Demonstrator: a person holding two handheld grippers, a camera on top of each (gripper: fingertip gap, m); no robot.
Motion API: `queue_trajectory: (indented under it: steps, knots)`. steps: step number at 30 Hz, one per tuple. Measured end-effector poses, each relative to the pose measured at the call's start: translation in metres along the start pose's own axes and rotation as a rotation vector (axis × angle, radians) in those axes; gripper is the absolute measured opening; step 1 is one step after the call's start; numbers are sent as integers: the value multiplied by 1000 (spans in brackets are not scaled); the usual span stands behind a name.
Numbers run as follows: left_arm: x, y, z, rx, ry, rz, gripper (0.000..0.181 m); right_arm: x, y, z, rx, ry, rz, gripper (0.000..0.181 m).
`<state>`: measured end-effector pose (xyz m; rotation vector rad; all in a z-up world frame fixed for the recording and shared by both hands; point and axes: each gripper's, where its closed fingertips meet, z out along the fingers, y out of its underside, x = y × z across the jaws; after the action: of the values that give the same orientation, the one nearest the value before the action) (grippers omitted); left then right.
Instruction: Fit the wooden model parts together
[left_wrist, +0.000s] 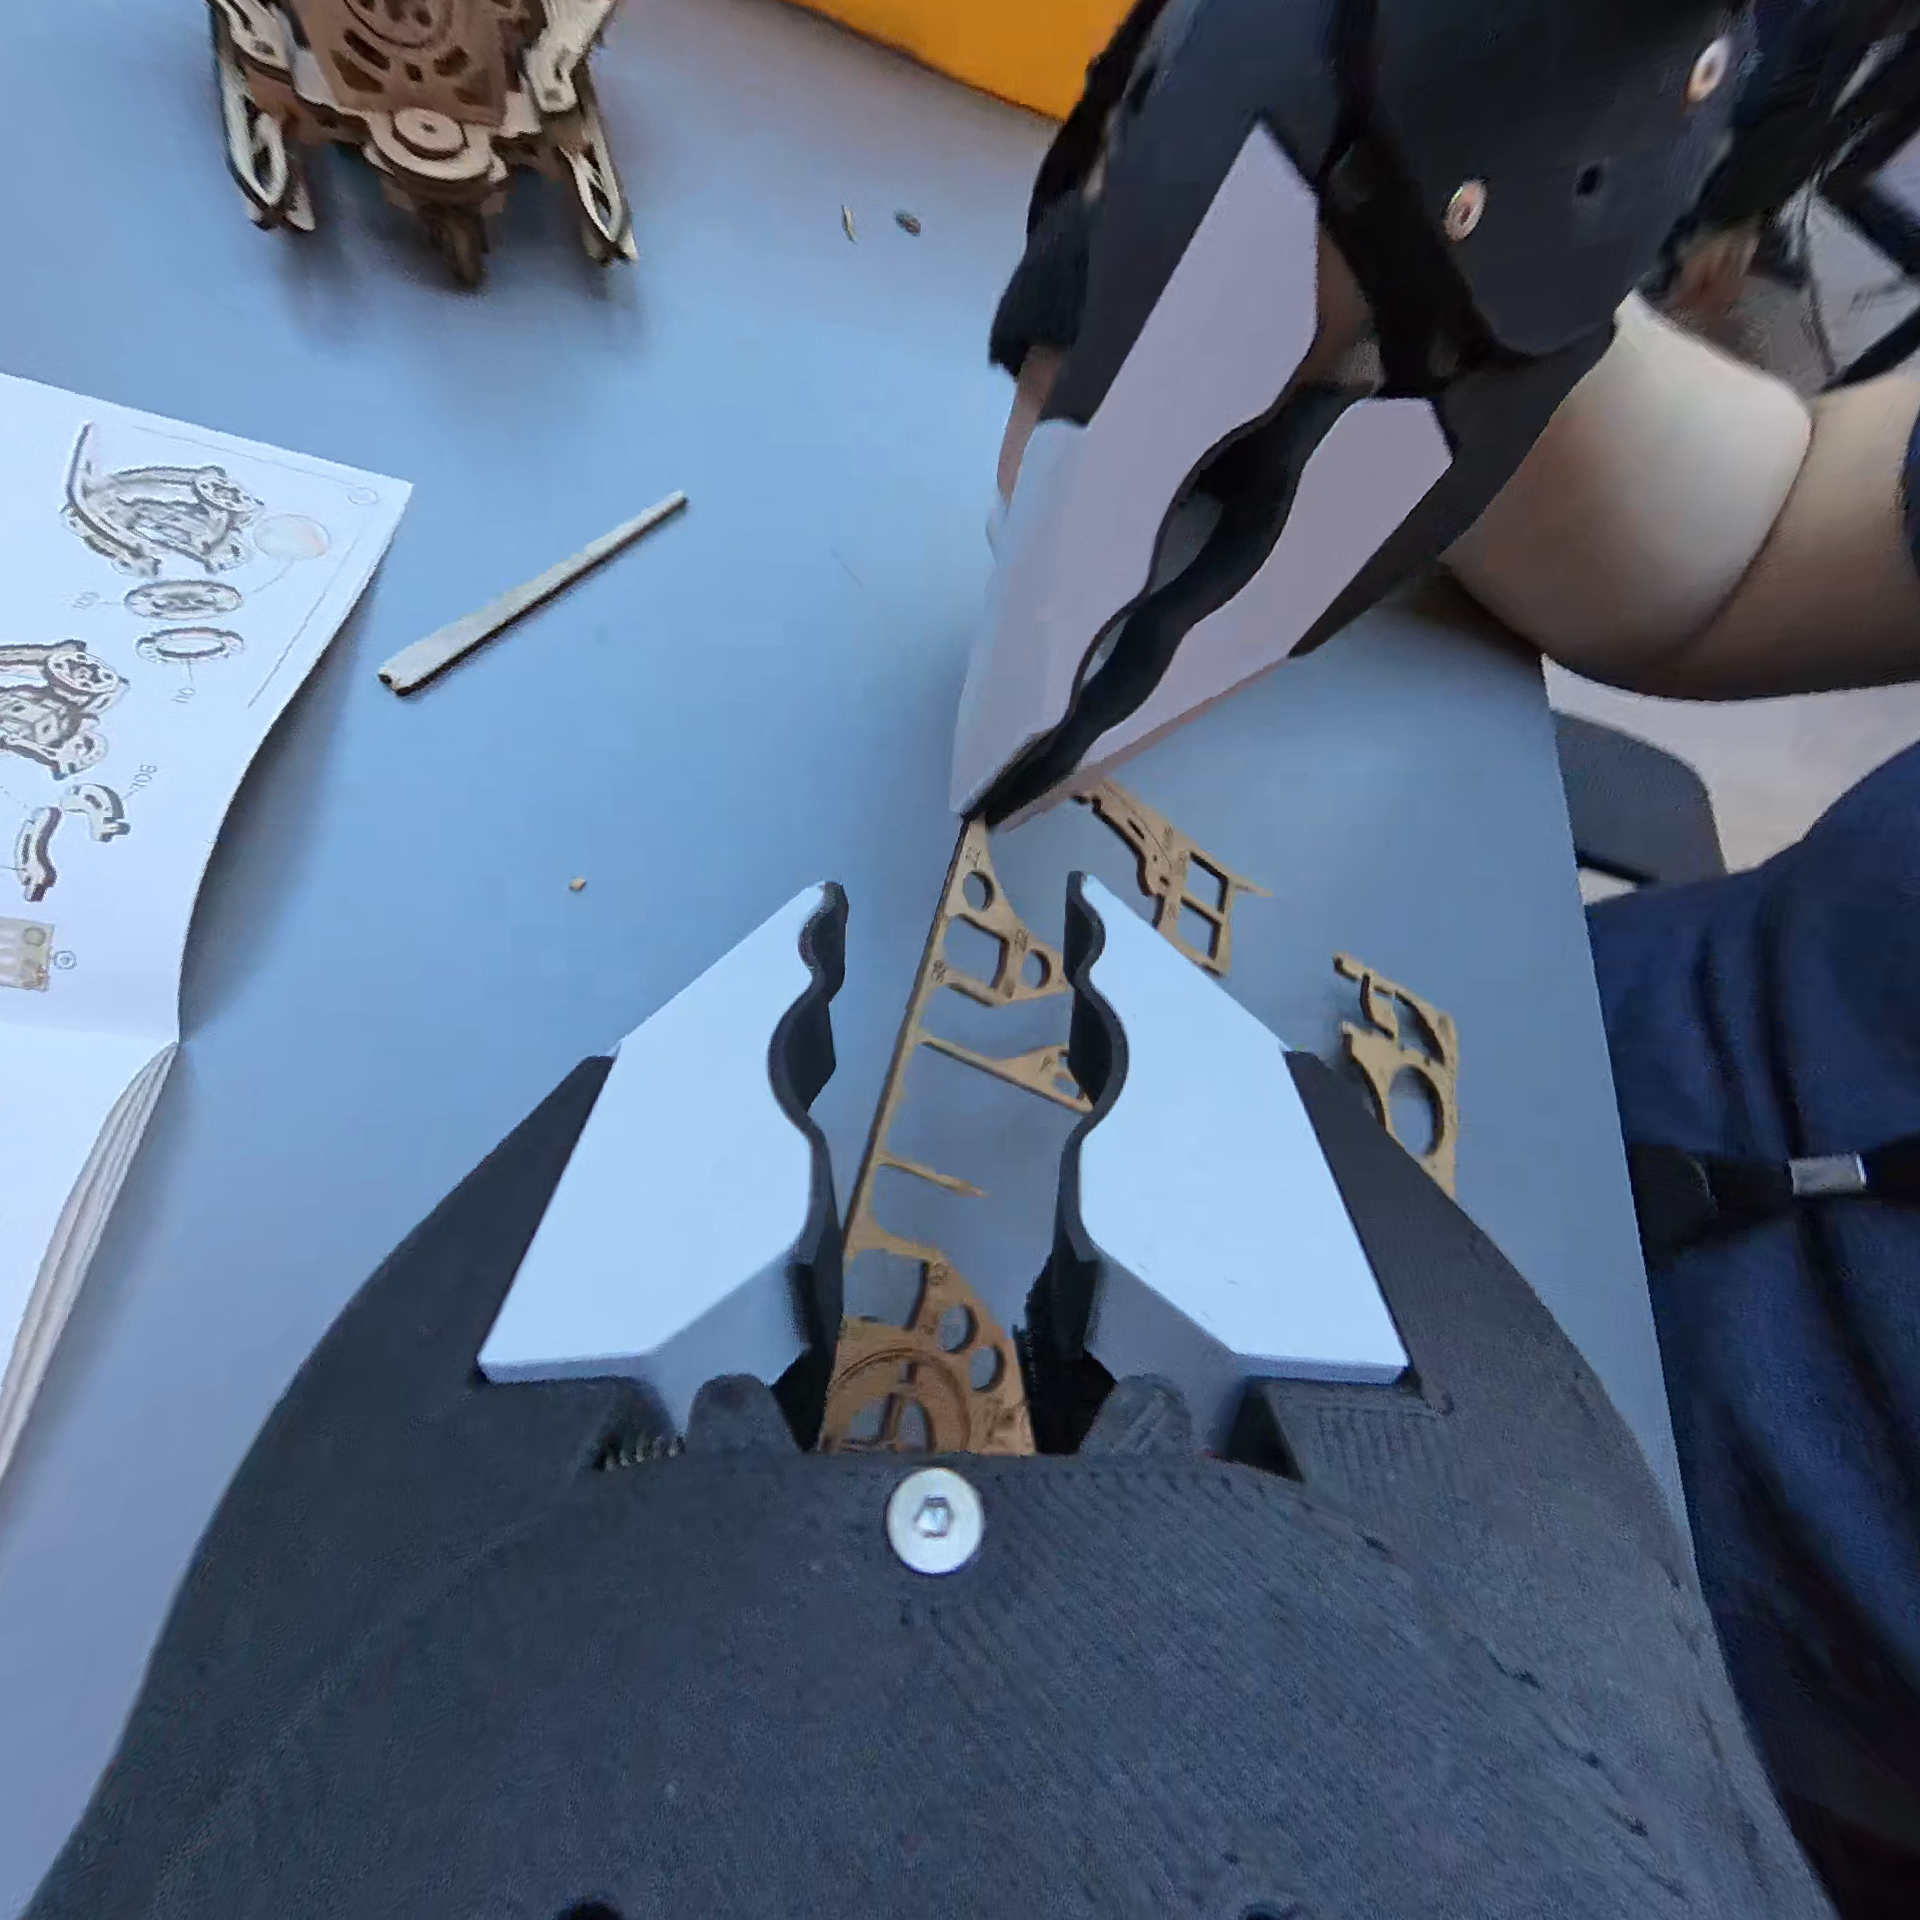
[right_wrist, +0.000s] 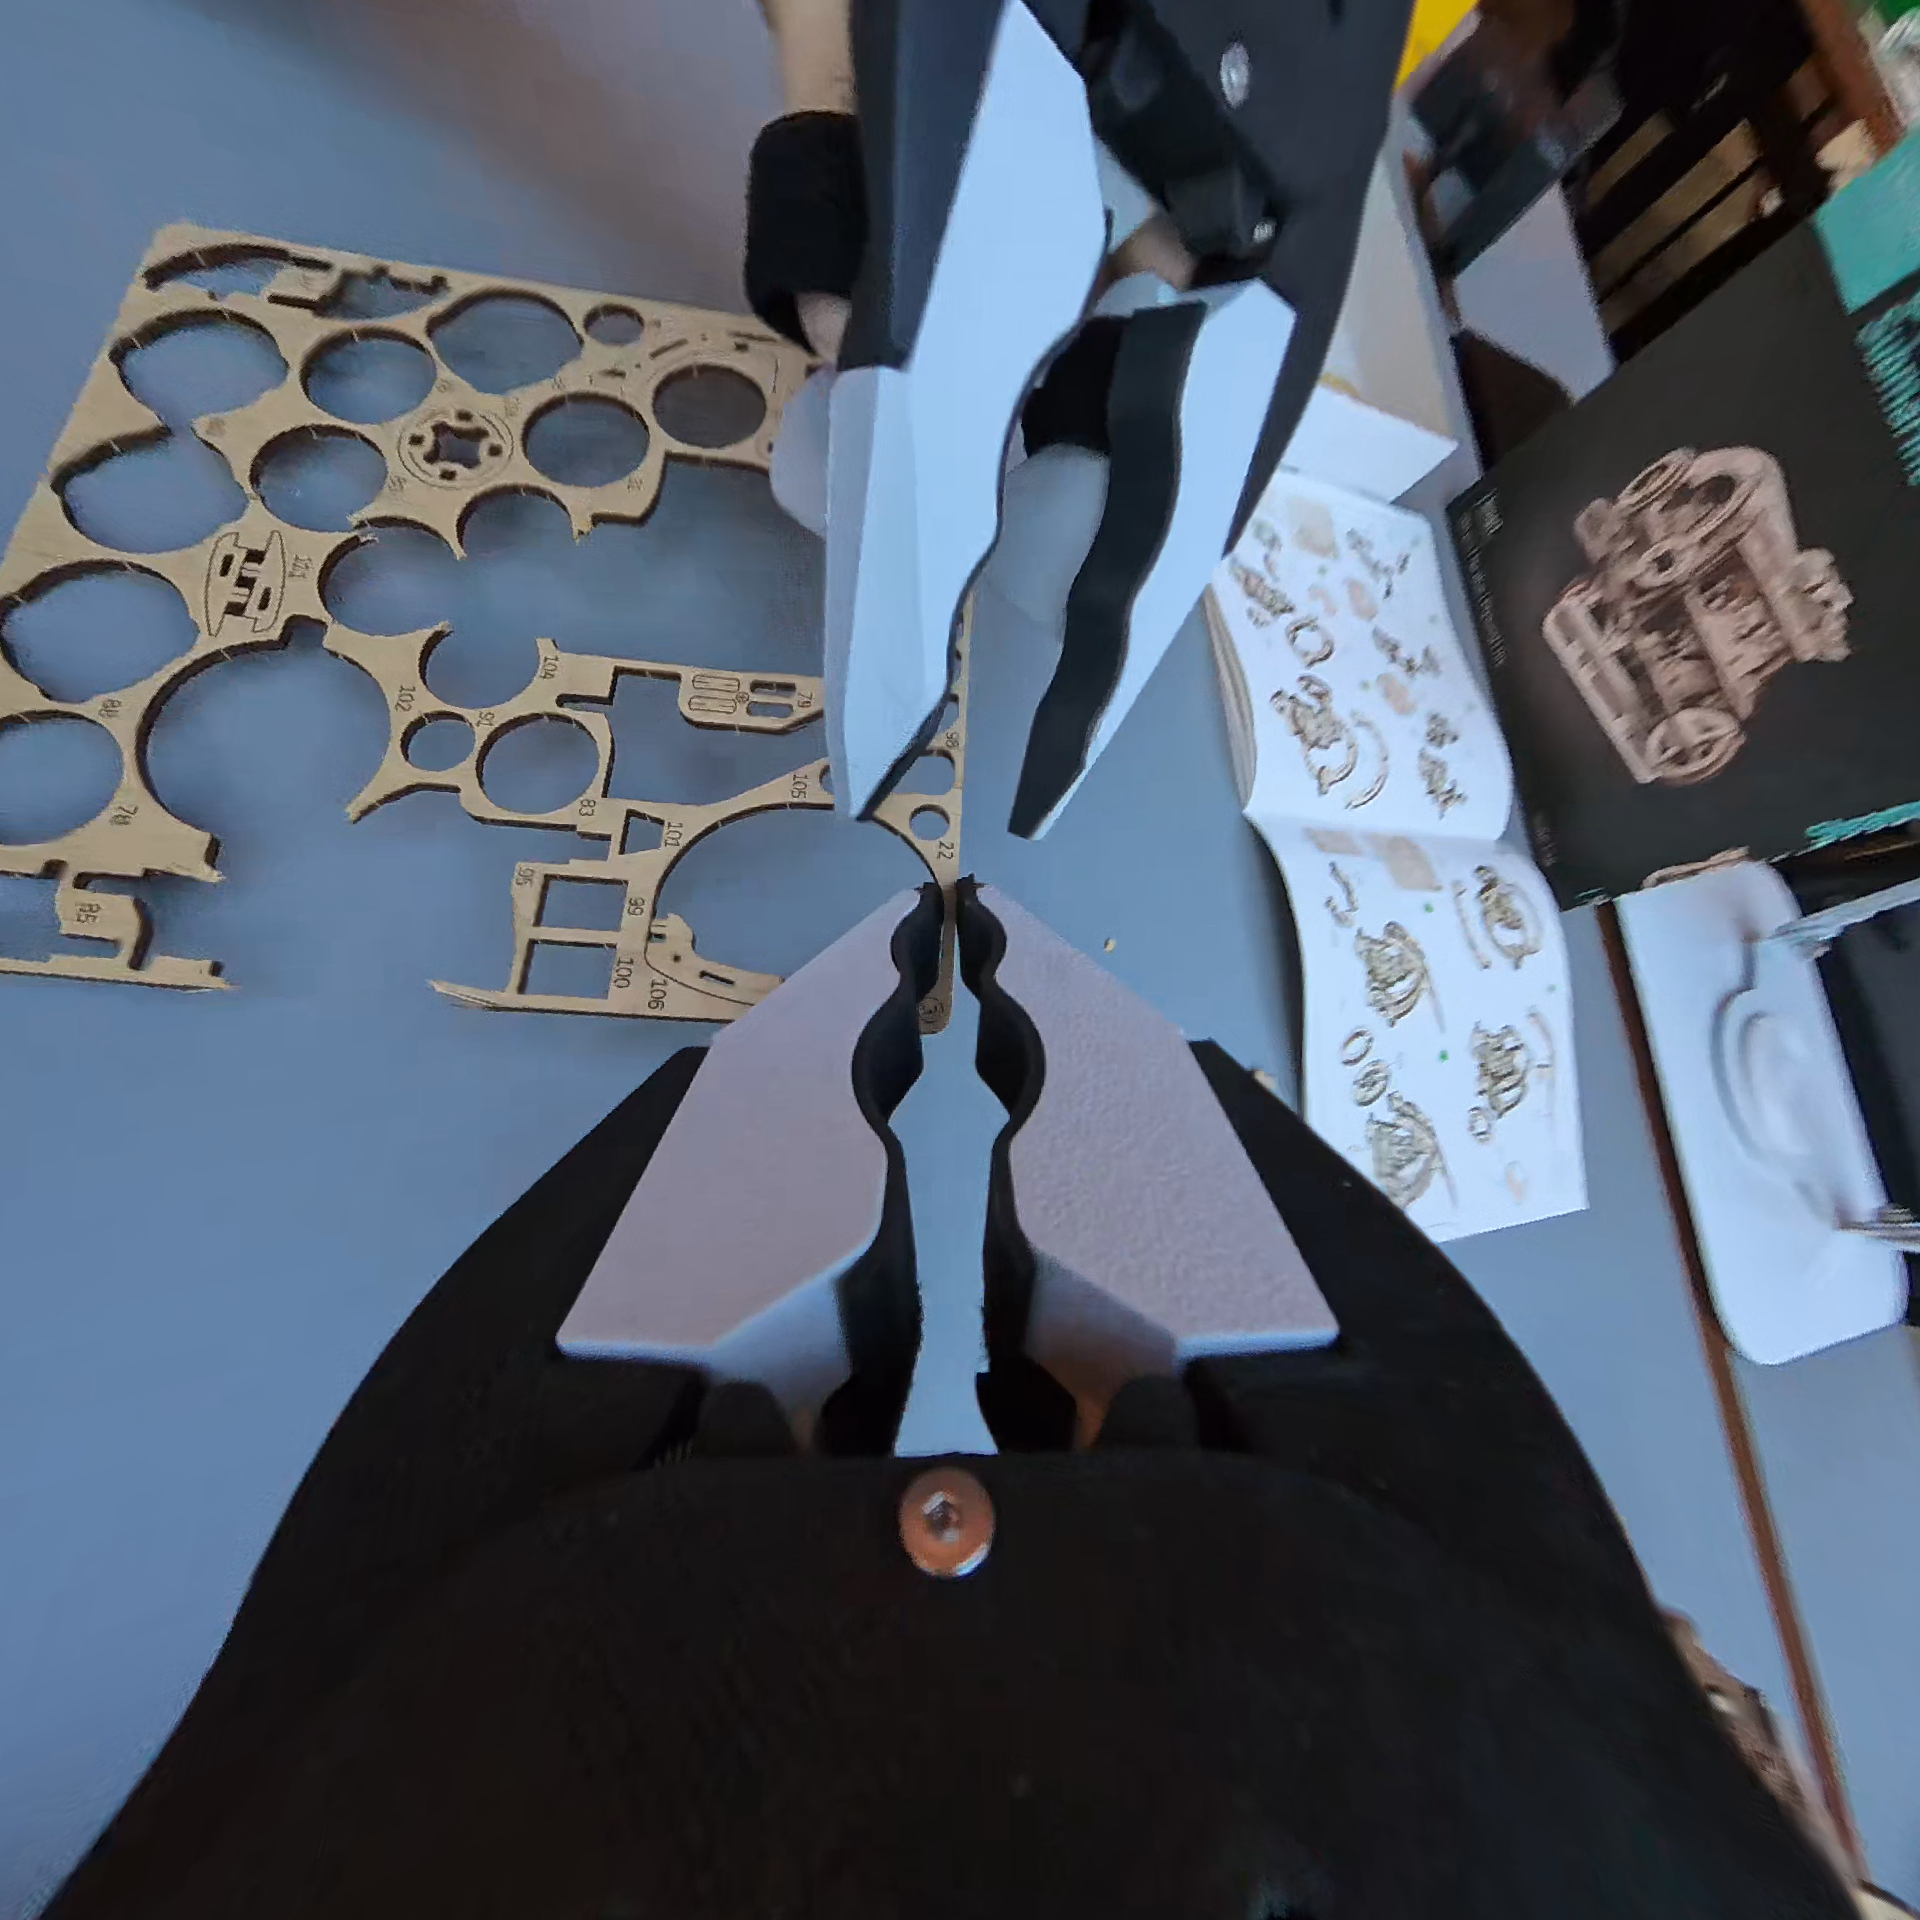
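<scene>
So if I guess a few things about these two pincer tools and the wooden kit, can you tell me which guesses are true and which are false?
1. The right gripper pinches an edge of the wooden sheet. True.
2. The left gripper is clamped shut. False: its fingers are apart, one on each side of the sheet's edge.
3. An instruction booklet lies open on the table. True.
4. The sheet holds all its parts. False: it is full of empty cut-outs.
5. No assembled model is in view. False: a built wooden model stands at the far side of the table.
</scene>
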<state>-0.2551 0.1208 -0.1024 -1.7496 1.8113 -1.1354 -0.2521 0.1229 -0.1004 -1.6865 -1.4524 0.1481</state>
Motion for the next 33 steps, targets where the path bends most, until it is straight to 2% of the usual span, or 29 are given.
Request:
queue_trajectory:
  steps: [3, 6, 9, 12, 13, 19, 20, 23, 27, 30, 33]
  knots:
    - [7, 5, -9, -102, 42, 40, 45, 2, -10, -5, 7, 68, -106, 1]
    - [9, -2, -18, -130, 71, 58, 46, -2, -17, -7, 29, 79, -150, 1]
    - [19, -5, -21, -167, 176, 30, 43, -1, -27, -13, 72, 114, -185, 1]
    - [31, -6, -20, -198, 284, -31, 28, 0, -36, -18, 108, 138, -205, 1]
    - [32, -7, -19, -198, 301, -38, 8, 0, -36, -18, 106, 149, -213, 1]
    - [27, -8, -18, -201, 267, -83, 6, 5, -33, -17, 116, 196, -232, 2]
    - [27, -10, -18, -185, 262, -106, 5, 7, -34, -18, 130, 204, -220, 2]
    - [19, -15, -22, -85, 188, -196, 3, 20, -34, -29, 196, 223, -89, 18]
    - [3, -24, -38, 150, 42, -363, 1, 55, -23, -54, 229, 299, 172, 30]
    - [0, -30, -55, 361, -8, -494, 1, 61, -24, -65, 296, 237, 379, 35]
    - [4, -26, -64, 496, -48, -561, 0, 55, -38, -68, 417, 106, 649, 35]
